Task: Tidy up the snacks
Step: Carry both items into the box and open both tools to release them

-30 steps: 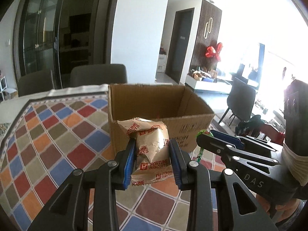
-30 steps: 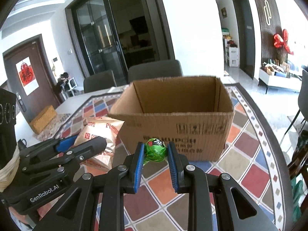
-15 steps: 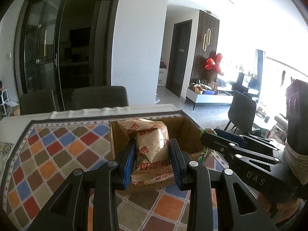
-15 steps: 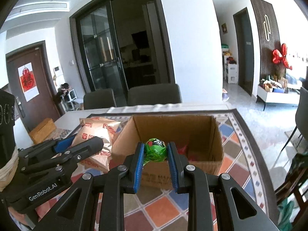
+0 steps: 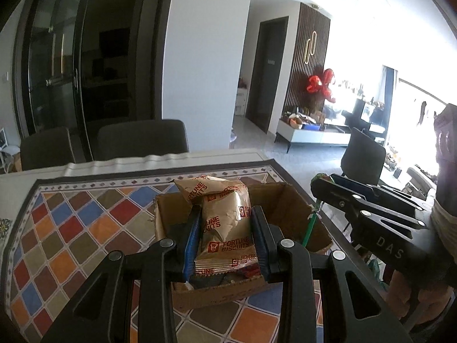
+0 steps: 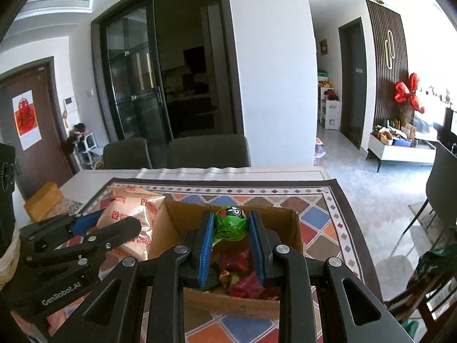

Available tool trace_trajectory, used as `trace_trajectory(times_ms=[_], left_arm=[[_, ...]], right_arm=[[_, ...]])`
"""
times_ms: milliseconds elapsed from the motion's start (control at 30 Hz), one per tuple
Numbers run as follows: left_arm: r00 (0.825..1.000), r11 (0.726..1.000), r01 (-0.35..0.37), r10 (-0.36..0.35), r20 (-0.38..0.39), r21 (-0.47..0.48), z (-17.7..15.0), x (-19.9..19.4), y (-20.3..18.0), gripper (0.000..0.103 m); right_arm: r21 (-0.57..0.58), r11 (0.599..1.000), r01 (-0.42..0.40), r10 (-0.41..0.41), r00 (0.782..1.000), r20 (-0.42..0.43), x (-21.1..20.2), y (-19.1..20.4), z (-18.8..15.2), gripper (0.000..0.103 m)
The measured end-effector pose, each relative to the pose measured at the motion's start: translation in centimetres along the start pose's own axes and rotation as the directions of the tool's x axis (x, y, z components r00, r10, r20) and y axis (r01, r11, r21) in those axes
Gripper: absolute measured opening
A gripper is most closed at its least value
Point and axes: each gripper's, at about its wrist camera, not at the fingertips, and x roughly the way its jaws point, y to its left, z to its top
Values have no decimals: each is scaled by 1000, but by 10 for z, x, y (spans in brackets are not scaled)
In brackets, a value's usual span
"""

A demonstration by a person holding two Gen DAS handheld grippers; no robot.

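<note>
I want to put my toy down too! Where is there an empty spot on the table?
The patterned tablecloth left of the brown cardboard box is bare, as is the stretch to its right. Inside the box it is crowded with red snack wrappers.

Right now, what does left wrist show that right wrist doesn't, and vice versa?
Left wrist only: the green stick hanging under the right gripper, and the biscuit packet's full front.

Right wrist only: the green lollipop head between its pads, red wrappers in the box, and a brown door.

Both: the cardboard box, checkered mat, grey chairs, and the left gripper shut on the packet.
</note>
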Motion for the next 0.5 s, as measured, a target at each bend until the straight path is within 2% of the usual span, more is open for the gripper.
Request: trace_trajectory(times_ms=[167,300,333,367,400,433,500], left_arm=[[999,1000,-7,7,-45,-2,1,24,0,35],[997,999,-39,39,-69,4,1,36,-2,36],[996,999,-50,50,-74,7,0,38,-2,42],[995,998,-58,59,-80,9,0,39,-2,54],[994,997,-71,72,-84,15,-1,39,-2,60],[993,996,-89,90,-81,21,-2,39,-3,63],[990,992,-126,128,-67,28,-6,34,-4,63]], right_arm=[[10,1000,15,-15,999,-31,17,-8,-2,26],[23,999,29,-27,998,-64,30,-16,-4,26],[25,999,35,-34,997,-72,33,-18,-5,26],[27,998,57,-55,995,-78,36,-20,-6,26],[27,997,72,-70,994,-81,36,-21,-8,30],[26,996,87,-84,992,-90,38,-22,-9,38],[37,994,101,-97,991,-92,37,-24,-10,41]])
